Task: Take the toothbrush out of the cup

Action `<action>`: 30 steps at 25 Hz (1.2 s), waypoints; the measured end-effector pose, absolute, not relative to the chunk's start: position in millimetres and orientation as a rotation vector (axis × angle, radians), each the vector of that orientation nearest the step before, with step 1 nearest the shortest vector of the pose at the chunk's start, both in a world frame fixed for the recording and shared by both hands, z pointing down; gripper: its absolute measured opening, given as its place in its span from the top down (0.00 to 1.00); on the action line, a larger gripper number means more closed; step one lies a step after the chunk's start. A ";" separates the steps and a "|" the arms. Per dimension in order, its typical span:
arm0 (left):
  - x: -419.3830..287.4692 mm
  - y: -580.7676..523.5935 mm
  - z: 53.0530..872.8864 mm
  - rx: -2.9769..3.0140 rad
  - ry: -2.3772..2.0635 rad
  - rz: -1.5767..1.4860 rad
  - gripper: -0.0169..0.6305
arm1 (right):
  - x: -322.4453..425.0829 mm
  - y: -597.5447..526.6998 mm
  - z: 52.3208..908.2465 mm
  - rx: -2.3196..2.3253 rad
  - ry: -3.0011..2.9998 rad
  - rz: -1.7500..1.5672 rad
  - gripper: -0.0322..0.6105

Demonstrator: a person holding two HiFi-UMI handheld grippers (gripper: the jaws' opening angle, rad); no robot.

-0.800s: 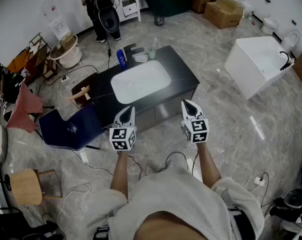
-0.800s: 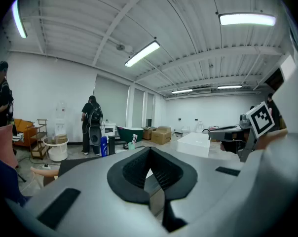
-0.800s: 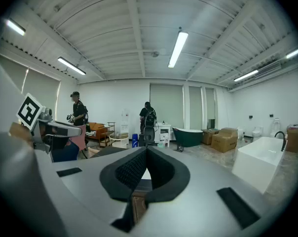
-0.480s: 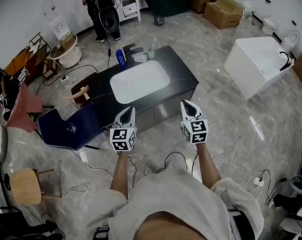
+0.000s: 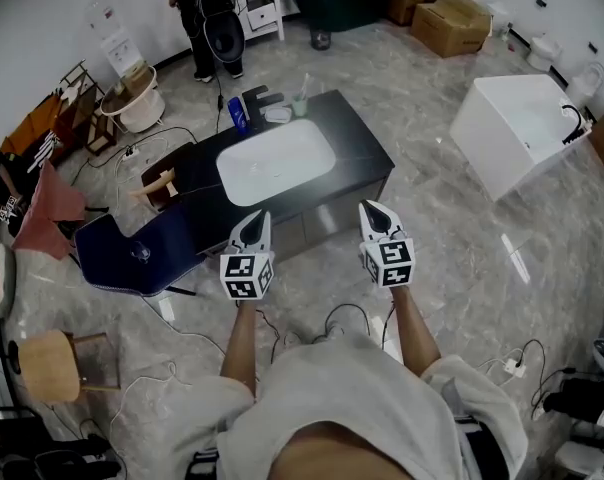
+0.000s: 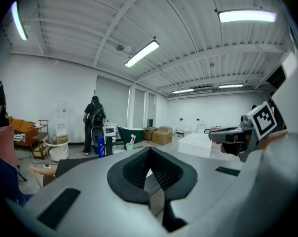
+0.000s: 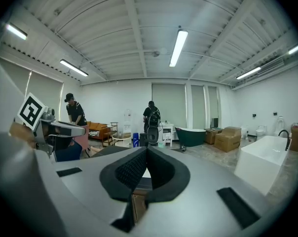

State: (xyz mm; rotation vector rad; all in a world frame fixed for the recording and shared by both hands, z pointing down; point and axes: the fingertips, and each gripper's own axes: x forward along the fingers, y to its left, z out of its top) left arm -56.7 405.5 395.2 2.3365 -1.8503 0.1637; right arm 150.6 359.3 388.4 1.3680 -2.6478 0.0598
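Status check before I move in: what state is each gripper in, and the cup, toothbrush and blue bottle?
left gripper: shut, nothing between the jaws.
right gripper: shut, nothing between the jaws.
cup: upright on the black counter, out of reach of both grippers.
toothbrush: standing in the cup, not yet taken out.
blue bottle: upright on the counter.

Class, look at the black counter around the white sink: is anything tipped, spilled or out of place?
Nothing stands out: the small pale cup stands upright with its toothbrush inside, beside the blue bottle.
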 end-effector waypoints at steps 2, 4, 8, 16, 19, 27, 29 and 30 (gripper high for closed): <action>-51.0 403.1 393.7 2.330 -1.862 0.161 0.94 | 155.5 357.3 389.1 1.352 -2.652 0.058 0.93; -44.4 401.1 391.8 2.322 -1.876 0.157 0.94 | 161.2 355.3 389.7 1.334 -2.658 0.057 0.93; -34.8 398.4 390.3 2.309 -1.905 0.167 0.94 | 169.6 348.5 392.5 1.304 -2.675 0.061 0.93; -26.7 403.6 406.2 2.261 -1.934 0.192 0.94 | 175.9 342.2 400.2 1.257 -2.704 0.064 0.93; -23.6 400.1 409.2 2.265 -1.930 0.193 0.94 | 178.1 339.6 405.4 1.250 -2.703 0.066 0.93; -16.7 376.8 408.1 2.289 -1.901 0.187 0.94 | 182.7 322.7 406.5 1.252 -2.693 0.062 0.93; -14.6 369.2 410.4 2.293 -1.892 0.186 0.94 | 183.5 315.2 405.9 1.259 -2.694 0.063 0.93; -13.9 364.8 411.8 2.296 -1.888 0.187 0.94 | 182.9 311.3 406.2 1.261 -2.693 0.061 0.93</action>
